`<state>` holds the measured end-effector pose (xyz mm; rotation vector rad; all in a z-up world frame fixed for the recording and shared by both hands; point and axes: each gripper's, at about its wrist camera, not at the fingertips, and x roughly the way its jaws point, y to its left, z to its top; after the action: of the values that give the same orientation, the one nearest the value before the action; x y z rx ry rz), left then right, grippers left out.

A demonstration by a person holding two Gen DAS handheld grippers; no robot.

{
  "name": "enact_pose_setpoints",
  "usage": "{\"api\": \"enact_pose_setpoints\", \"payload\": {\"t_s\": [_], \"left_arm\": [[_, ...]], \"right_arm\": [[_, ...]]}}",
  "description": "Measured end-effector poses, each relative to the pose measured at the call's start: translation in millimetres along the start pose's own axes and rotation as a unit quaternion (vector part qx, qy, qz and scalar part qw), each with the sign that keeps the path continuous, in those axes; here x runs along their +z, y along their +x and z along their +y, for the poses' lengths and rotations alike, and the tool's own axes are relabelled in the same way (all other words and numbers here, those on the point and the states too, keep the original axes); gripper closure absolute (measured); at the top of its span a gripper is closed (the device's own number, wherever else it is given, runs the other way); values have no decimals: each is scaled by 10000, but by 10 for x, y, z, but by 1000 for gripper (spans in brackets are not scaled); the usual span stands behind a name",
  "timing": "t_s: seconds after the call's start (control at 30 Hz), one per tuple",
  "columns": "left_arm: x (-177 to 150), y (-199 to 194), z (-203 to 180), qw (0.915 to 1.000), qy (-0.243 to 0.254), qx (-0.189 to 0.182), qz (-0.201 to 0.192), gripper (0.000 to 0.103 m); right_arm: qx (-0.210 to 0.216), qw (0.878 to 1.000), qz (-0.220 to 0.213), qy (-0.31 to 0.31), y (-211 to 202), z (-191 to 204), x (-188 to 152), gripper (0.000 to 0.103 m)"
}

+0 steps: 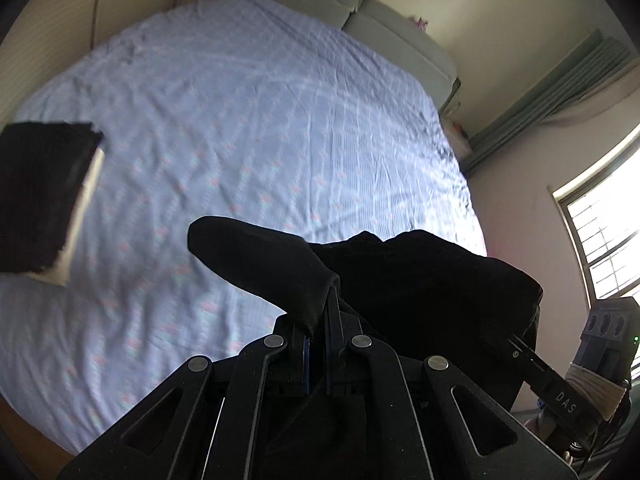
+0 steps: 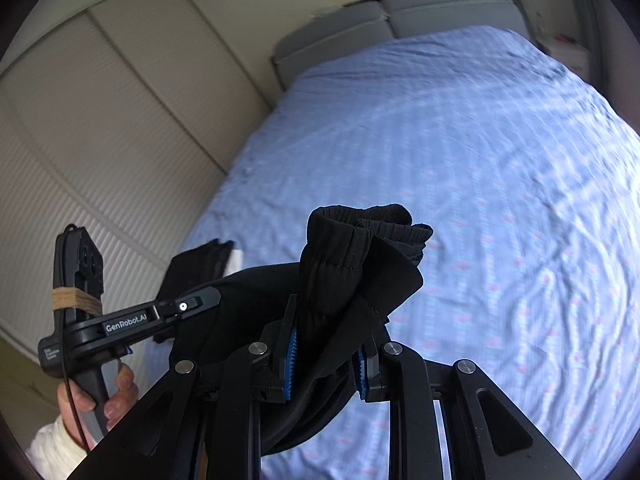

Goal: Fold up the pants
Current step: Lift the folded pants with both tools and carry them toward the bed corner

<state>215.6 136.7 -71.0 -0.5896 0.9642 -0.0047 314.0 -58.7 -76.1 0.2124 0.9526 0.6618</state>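
While both sets of jaws clamp black pants (image 2: 352, 276), left gripper (image 1: 320, 320) nearly closed, right gripper (image 2: 326, 354) narrowly parted around bunched waistband, fabric hangs lower centre above the blue bedsheet (image 1: 248, 120); folded dark clothes (image 1: 44, 196) lie mid-left.

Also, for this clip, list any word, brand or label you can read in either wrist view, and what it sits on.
"GenRobot.AI": white print on the arm of the left gripper, seen from the right wrist.
"DAS": white letters on the arm of the right gripper, seen from the left wrist.
Small white print at the near end of the left gripper's arm: too small to read.
Nothing readable on the pants or the bed sheet.
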Motion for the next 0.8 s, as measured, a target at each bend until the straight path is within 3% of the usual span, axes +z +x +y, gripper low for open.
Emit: {"api": "enact_pose_setpoints", "payload": {"t_s": [0.27, 0.63, 0.8], "left_arm": [[475, -680, 842, 9994, 272, 22, -212, 97], [1227, -1435, 2193, 9977, 258, 282, -558, 97], [1633, -1643, 2778, 9960, 201, 434, -750, 97]], "right_arm": [[95, 9995, -134, -253, 328, 1183, 27, 80], [503, 9966, -191, -629, 1125, 2735, 218, 80], [669, 9944, -124, -812, 1585, 3222, 381, 80]]}}
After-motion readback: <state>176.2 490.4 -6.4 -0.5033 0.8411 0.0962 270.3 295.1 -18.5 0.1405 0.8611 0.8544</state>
